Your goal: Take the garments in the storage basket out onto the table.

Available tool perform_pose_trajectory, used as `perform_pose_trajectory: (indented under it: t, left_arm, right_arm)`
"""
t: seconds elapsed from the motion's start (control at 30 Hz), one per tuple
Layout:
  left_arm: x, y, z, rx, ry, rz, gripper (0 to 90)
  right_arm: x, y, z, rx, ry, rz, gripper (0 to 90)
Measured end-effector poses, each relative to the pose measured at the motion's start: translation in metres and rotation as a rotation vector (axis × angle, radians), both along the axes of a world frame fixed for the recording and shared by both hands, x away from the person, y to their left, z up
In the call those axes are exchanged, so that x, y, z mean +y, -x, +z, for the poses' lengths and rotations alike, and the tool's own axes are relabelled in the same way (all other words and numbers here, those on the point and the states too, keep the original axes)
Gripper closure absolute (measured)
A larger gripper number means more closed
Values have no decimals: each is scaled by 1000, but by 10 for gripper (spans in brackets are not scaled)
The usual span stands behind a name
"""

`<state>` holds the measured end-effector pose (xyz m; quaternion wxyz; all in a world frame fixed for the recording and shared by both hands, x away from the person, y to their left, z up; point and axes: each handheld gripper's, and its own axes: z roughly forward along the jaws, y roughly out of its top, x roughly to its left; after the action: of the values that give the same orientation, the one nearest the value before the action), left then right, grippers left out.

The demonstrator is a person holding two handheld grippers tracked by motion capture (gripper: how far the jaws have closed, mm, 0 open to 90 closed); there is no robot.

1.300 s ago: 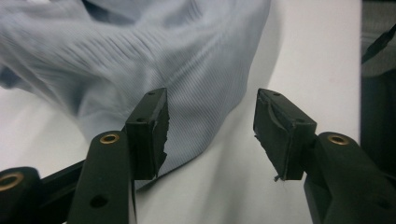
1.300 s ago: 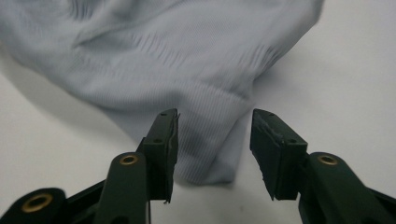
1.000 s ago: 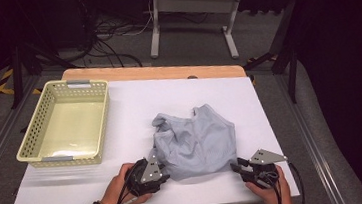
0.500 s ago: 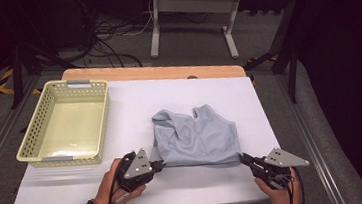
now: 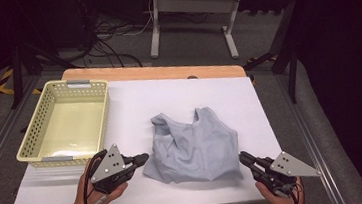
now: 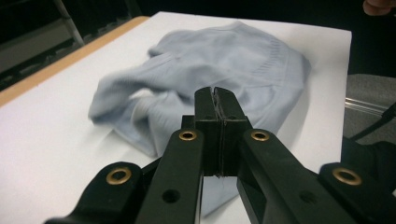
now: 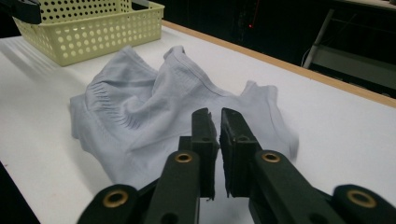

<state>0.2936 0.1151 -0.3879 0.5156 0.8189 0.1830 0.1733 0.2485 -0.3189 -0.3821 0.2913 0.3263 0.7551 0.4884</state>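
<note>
garment (image 5: 196, 148), pale blue, lies crumpled near bench's (image 5: 133, 99) front edge. left gripper (image 5: 142, 159) & right gripper (image 5: 243, 158) each clamp a near hem corner, prob. to lift + spread it.

One pale blue garment (image 5: 196, 146), one yellow basket (image 5: 29, 141), two grippers.

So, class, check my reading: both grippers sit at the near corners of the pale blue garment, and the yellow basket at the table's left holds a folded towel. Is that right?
Not quite. The yellow basket holds nothing: the high view shows its bare bottom. The rest stands: the left gripper and the right gripper sit at the near corners of the pale blue garment.
</note>
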Motion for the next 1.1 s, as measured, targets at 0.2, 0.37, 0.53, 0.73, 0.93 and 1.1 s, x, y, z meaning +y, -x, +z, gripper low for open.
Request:
perform_pose_trajectory:
  t: [0.2, 0.37, 0.53, 0.73, 0.93, 1.1]
  left_arm:
    - [-6, -2, -8, 22, -46, -19, 871]
    - [-17, -7, -18, 47, -72, -28, 783]
    - [-39, -22, -27, 69, -109, -17, 627]
    - [-63, -53, -39, 67, -154, 27, 502]
    - [-72, -85, -51, 111, -175, 31, 530]
    - [-71, -88, -57, 170, -260, 18, 648]
  right_arm:
    - [3, -3, -4, 12, 9, 4, 820]
    - [0, -14, -11, 6, 39, -43, 665]
    - [-8, -47, -17, 28, 49, -83, 540]
    - [-14, -93, -24, 93, 59, -110, 477]
    - [-11, -145, -54, 270, 73, -109, 456]
    - [-7, -151, -65, 330, 95, -96, 570]
